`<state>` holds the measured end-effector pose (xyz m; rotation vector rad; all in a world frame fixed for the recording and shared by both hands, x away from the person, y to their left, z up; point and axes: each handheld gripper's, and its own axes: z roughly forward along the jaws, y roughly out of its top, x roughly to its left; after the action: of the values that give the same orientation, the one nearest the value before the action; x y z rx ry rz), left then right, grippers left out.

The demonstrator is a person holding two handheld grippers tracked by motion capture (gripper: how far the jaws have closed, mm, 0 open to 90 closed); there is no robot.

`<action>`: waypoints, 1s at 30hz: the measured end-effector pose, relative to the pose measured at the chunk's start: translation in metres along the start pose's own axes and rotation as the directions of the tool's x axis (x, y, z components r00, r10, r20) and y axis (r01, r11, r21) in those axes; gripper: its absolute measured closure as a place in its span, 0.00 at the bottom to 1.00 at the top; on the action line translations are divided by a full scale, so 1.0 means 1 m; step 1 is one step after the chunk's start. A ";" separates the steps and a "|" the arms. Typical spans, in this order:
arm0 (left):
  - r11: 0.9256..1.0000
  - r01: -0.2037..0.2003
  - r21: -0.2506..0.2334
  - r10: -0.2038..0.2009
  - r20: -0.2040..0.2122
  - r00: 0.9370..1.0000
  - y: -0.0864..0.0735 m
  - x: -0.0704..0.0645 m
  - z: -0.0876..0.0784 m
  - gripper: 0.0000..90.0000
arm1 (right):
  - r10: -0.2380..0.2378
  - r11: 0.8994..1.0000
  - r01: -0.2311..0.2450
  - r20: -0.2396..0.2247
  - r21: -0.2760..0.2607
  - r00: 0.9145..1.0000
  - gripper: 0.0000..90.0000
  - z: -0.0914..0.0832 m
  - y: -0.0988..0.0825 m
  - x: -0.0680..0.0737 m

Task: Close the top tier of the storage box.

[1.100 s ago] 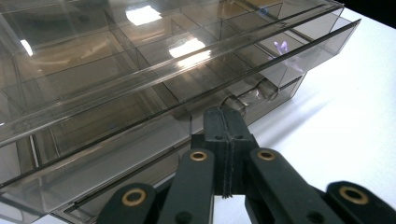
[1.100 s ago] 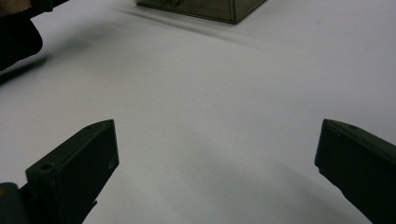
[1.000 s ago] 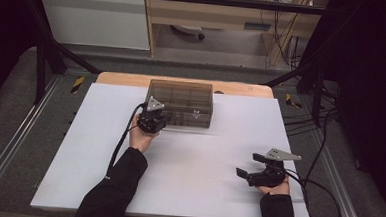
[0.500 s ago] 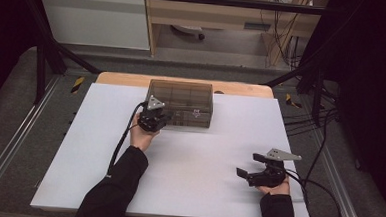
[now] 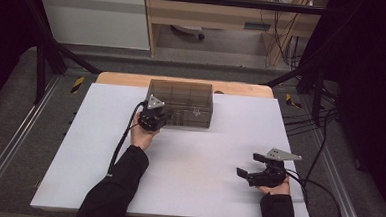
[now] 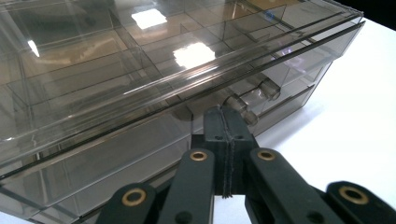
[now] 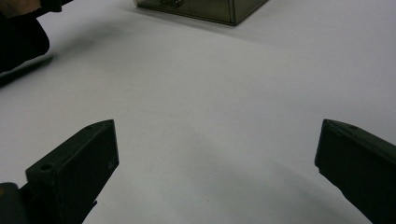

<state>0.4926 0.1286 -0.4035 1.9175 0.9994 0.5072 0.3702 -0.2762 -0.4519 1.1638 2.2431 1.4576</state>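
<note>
Nothing had shifted since the earlier frames. My left gripper, jaws pressed together, met the front of the smoky clear plastic box of compartments at the white tabletop's far edge; my right gripper rested wide open near the right edge

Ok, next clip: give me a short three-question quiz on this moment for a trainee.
1. True or false: the left gripper has its jaws shut, tips at the front of the smoky clear compartment box.
2. Which gripper has its jaws wide apart with nothing between them?
A. left
B. the right gripper
C. both
3. What surface does the box stand on?

Key:
1. True. The left gripper view shows the jaws pressed together by a small round knob on the box front; whether they pinch anything cannot be told.
2. B
3. The white tabletop.
</note>
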 end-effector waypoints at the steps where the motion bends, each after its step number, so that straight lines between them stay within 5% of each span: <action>1: 1.000 0.000 0.000 0.000 -0.001 1.000 0.000 0.000 0.000 1.00 | 0.000 1.000 0.000 0.000 0.001 1.000 0.00 0.000 0.000 0.000; 19: 1.000 -0.005 -0.002 0.005 -0.027 1.000 -0.001 0.002 0.004 1.00 | 0.001 1.000 -0.001 -0.001 -0.001 1.000 0.00 0.000 0.000 0.000; 30: 1.000 -0.018 0.002 0.018 0.003 1.000 -0.005 -0.004 -0.008 1.00 | 0.004 1.000 -0.004 -0.003 -0.003 1.000 0.00 0.000 0.000 0.000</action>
<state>0.4824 0.1306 -0.4036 1.9295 0.9820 0.5134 0.3701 -0.2761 -0.4517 1.1660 2.2416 1.4644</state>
